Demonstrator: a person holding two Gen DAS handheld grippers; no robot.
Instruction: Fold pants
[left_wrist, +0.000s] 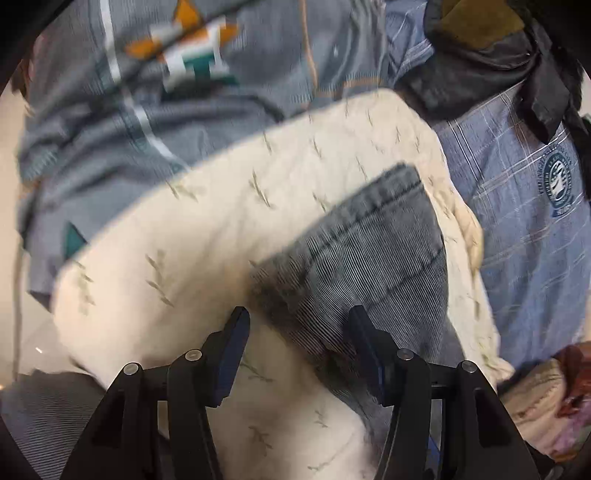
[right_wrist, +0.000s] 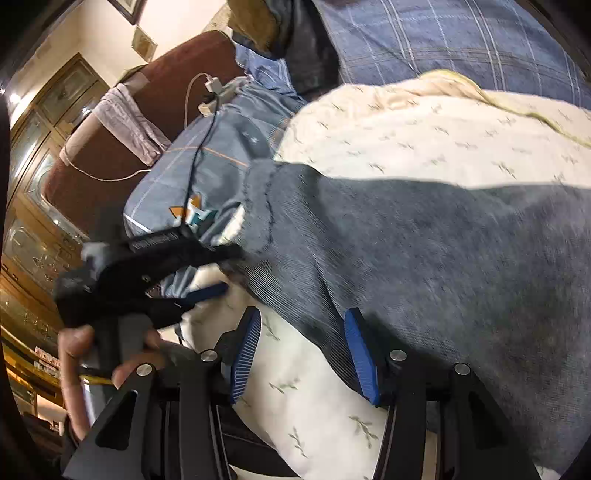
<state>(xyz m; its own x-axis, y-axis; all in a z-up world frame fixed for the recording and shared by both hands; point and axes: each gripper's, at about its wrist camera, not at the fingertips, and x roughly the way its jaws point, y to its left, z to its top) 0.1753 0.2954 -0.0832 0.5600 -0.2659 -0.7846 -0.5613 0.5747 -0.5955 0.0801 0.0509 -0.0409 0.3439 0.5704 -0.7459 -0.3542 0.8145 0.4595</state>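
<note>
Grey-blue jeans (right_wrist: 424, 251) lie across a cream quilt with a small leaf print (right_wrist: 424, 136). In the left wrist view one hemmed leg end of the jeans (left_wrist: 369, 251) points away over the quilt (left_wrist: 184, 240). My left gripper (left_wrist: 297, 328) is open, its fingers standing either side of the denim near the leg's edge. It also shows in the right wrist view (right_wrist: 207, 269), held in a hand at the jeans' leg end. My right gripper (right_wrist: 303, 332) is open over the jeans' lower edge and holds nothing.
A blue-grey bedspread with an orange star logo (left_wrist: 192, 55) lies beyond the quilt. A blue plaid shirt (left_wrist: 524, 206) and a dark garment (left_wrist: 480, 62) lie to the right. A brown headboard (right_wrist: 110, 162), chargers with cables (right_wrist: 218, 88) and a wooden cabinet (right_wrist: 44, 147) are at left.
</note>
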